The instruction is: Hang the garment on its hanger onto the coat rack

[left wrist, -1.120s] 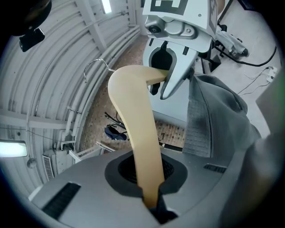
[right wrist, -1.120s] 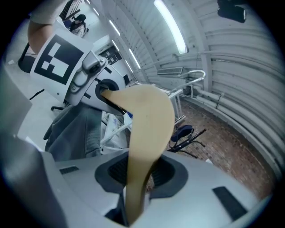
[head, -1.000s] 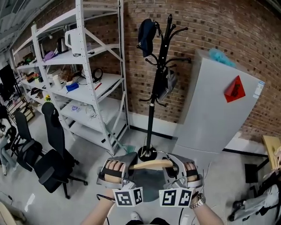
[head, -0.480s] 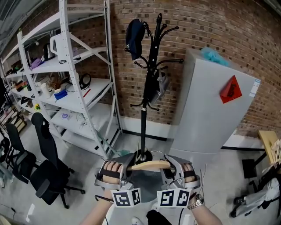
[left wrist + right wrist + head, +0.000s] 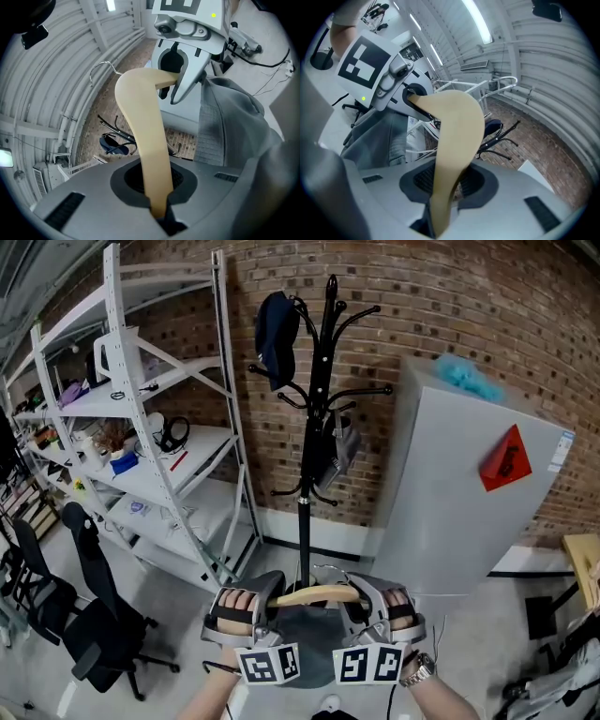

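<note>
A pale wooden hanger (image 5: 317, 595) with a grey garment (image 5: 305, 645) draped below it is held level between my two grippers, low in the head view. My left gripper (image 5: 266, 600) is shut on the hanger's left arm (image 5: 143, 122); its grip (image 5: 159, 211) shows at the bottom of the left gripper view. My right gripper (image 5: 362, 602) is shut on the right arm (image 5: 457, 131). The metal hook (image 5: 101, 70) points away from me. The black coat rack (image 5: 303, 512) stands straight ahead against the brick wall, with a dark blue cap (image 5: 275, 329) and a grey item (image 5: 339, 448) on its pegs.
White metal shelving (image 5: 141, 427) loaded with small things stands left of the rack. A tall grey cabinet (image 5: 450, 502) with a red diamond sign (image 5: 506, 457) stands to the right. Black office chairs (image 5: 98, 615) are at the lower left.
The rack and shelving have shifted in the head view and the rack looks nearer and taller. Both grippers keep the same hold on the hanger.
</note>
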Available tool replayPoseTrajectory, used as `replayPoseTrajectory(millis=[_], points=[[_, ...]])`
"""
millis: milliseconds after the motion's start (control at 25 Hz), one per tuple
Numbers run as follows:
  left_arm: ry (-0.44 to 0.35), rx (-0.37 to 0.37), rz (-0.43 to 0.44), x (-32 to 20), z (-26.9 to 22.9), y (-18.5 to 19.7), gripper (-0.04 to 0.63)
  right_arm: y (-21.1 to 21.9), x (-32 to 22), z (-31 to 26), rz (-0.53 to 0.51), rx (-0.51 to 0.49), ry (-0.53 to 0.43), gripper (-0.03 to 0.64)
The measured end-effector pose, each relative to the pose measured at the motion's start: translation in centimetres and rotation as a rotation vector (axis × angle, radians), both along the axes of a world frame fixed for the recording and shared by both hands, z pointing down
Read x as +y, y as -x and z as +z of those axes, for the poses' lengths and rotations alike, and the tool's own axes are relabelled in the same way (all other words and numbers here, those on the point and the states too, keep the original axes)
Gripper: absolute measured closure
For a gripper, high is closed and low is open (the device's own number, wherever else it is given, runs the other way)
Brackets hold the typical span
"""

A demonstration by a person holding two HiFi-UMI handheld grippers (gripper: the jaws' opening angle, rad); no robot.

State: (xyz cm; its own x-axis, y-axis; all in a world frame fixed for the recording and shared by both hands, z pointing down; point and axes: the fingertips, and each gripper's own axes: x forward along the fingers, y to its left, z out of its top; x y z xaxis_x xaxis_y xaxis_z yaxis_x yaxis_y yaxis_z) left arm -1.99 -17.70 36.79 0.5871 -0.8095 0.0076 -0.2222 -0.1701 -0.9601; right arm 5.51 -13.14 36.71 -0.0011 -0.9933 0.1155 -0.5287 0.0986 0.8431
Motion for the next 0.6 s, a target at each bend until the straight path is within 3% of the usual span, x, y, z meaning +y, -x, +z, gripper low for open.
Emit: replayPoseTrajectory(millis=[600], points=[[-0.020,0.018,-0.048,-7.8,-1.1,-6.0,0.572,-6.4,-8.5,-1.3,-0.036,0.033,-0.026,0.522]])
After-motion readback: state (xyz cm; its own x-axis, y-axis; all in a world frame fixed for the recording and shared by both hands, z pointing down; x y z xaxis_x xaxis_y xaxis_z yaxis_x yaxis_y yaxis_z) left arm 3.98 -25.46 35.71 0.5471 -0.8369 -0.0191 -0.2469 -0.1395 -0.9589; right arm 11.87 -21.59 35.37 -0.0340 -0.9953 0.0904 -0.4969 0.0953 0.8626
